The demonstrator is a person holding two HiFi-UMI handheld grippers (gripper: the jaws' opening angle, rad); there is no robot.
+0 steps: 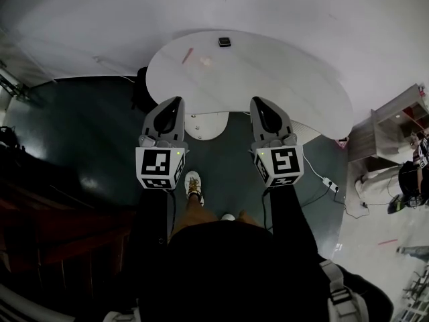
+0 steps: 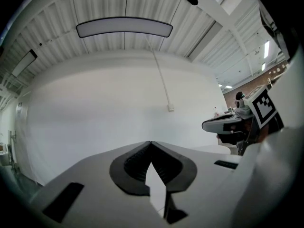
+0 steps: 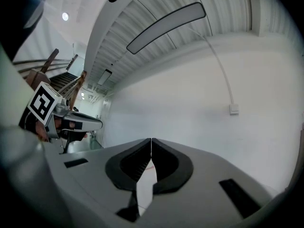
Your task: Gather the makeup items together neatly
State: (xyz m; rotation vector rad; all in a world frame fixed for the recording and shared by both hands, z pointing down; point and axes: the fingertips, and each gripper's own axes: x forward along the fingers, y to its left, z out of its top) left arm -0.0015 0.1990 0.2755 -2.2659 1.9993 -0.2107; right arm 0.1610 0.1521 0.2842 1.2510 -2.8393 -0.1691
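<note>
Two grippers, nothing gathered yet: a person stands before the white counter (image 1: 288, 86), on the near side of its curved edge. The left gripper (image 1: 177, 102) points level toward the counter, its tips showing about at the near edge, jaws pressed together with nothing between them. On the counter's far part lie what look to be the makeup items: a thin pink stick (image 1: 188, 56), a pale pink piece (image 1: 205, 62) just beside it, and a small dark case (image 1: 224, 42) nearer the counter's back edge, apart from the other two. Each is too small to identify further. The right gripper (image 1: 259, 102) likewise points toward the counter, jaws closed and empty. The task appears to be at its very start: no item is held or touched, the three lie loosely spread, and all of the gathering is left to do.
</note>
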